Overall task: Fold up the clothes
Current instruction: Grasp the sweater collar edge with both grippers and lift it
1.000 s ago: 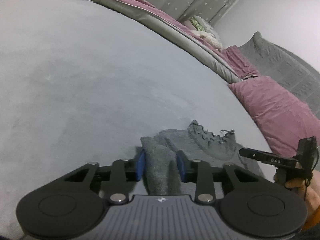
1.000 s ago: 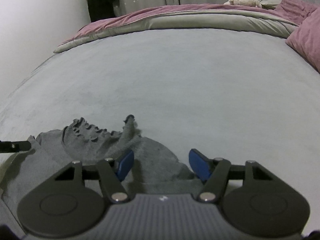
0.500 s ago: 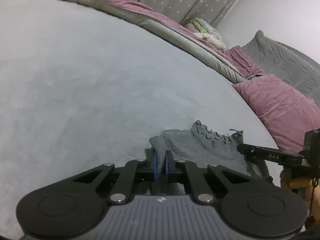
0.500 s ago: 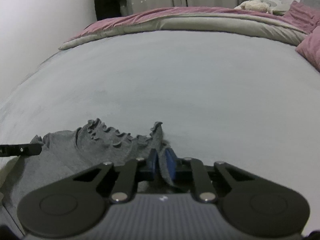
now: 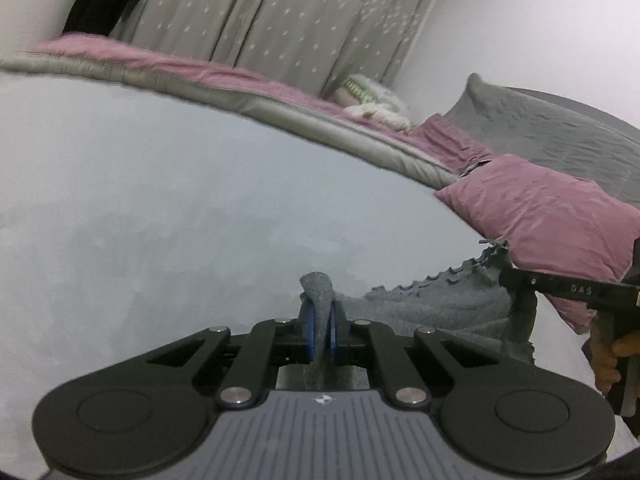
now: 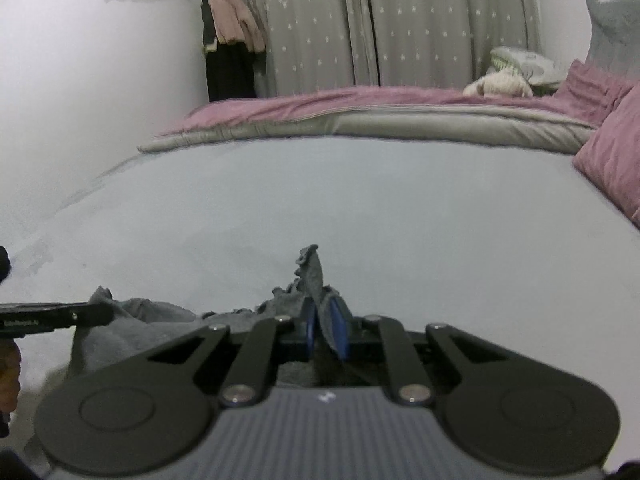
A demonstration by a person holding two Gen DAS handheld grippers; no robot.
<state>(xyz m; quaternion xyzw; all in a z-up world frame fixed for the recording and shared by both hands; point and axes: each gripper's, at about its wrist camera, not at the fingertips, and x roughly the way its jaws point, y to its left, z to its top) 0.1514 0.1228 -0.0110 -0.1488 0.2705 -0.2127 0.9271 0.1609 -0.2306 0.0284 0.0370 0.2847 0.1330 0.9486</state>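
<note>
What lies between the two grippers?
The grey garment, ruffled edge up, spans from the left gripper to the right gripper; the left wrist view shows it.

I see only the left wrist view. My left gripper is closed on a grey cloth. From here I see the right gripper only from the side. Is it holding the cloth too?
Observer: Yes. In the right wrist view the right gripper is shut on a ruffled edge of the grey garment, which sticks up between its blue pads.
Operator: Is there something on the wall at the far left that I cannot see well?
Observer: Clothes hang there, pink over black, beside the starred curtain.
Operator: Is the bed in front of the right gripper free?
Observer: The grey sheet ahead shows nothing lying on it up to the folded duvet.
</note>
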